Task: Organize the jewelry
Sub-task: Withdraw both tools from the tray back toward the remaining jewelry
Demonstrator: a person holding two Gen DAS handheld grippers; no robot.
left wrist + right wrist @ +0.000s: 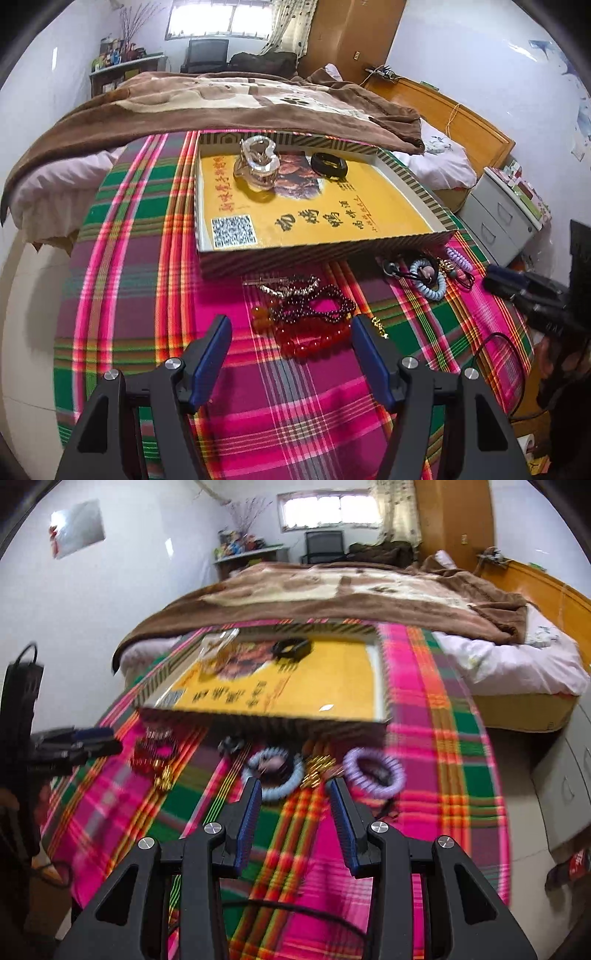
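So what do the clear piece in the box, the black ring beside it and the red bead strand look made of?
Clear piece: glass or crystal, see-through with bright glints. Black ring: glossy, perhaps resin or stone; unclear. Red bead strand: translucent polished beads, glass or resin.

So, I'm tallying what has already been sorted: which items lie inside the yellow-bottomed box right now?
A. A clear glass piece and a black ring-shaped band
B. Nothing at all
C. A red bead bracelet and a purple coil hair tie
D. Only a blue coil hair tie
A: the left wrist view shows a clear glass piece and a black band in the box; the bead bracelets and coil ties lie outside on the plaid cloth.
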